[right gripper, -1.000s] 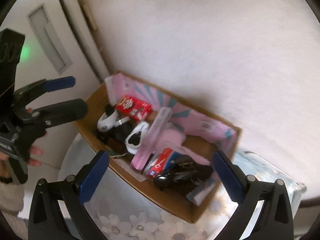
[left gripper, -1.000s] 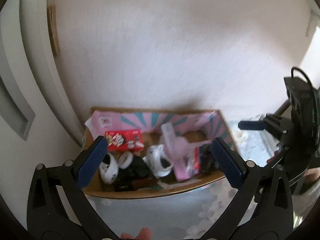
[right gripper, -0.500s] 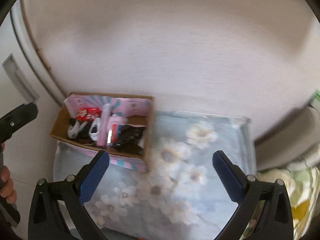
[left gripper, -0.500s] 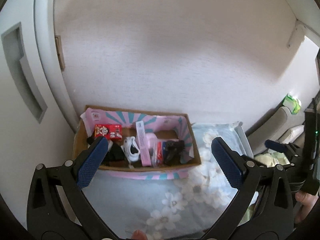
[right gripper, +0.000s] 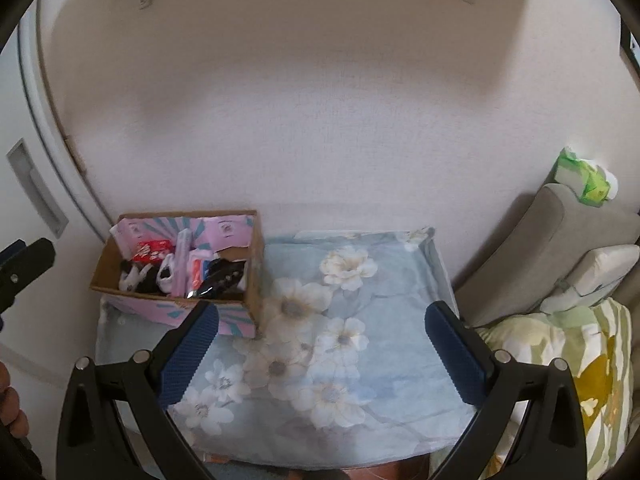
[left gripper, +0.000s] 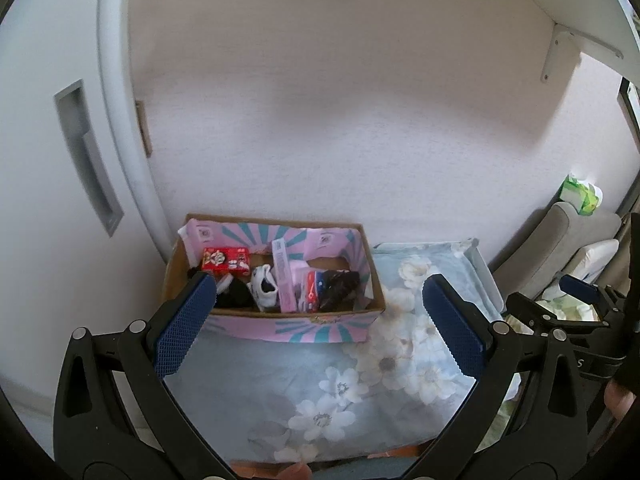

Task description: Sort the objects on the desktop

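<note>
A pink and teal cardboard box stands at the back left of a table with a blue flowered cloth. Inside lie a red snack box, black and white socks, a pink package and a black bag. My left gripper is open and empty, in front of the box. My right gripper is open and empty over the cloth, right of the box.
A white wall runs behind the table, a white sliding door stands left. A grey sofa back with a green tissue pack and a patterned cushion lie to the right.
Both grippers have pulled back and up from the box, which now looks smaller and farther away. The right gripper has also swung right over the cloth. Both stay open.
</note>
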{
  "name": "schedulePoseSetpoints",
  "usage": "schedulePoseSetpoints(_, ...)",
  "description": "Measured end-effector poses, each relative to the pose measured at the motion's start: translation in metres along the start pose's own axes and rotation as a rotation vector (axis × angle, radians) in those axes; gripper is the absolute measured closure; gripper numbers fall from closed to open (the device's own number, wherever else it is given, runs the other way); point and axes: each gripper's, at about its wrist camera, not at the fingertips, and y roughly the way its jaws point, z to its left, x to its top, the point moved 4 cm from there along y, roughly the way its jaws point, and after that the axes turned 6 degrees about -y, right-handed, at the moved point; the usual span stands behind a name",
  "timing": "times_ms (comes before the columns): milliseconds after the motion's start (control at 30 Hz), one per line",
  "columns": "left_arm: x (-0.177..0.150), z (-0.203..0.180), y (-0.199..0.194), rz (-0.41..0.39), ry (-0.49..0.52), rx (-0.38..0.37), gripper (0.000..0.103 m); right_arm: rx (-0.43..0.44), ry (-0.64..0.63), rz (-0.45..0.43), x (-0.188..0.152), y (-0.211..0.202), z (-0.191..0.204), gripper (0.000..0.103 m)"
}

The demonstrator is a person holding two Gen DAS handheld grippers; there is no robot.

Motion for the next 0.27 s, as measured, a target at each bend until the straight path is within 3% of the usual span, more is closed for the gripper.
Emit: schedulePoseSetpoints(267, -0.0052, 0.0020, -0.0015, 0.013, 0.012, 0.005, 0.000, 0.006, -0.022, -0.016, -0.0028, -0.0069, 0.0105, 0.001)
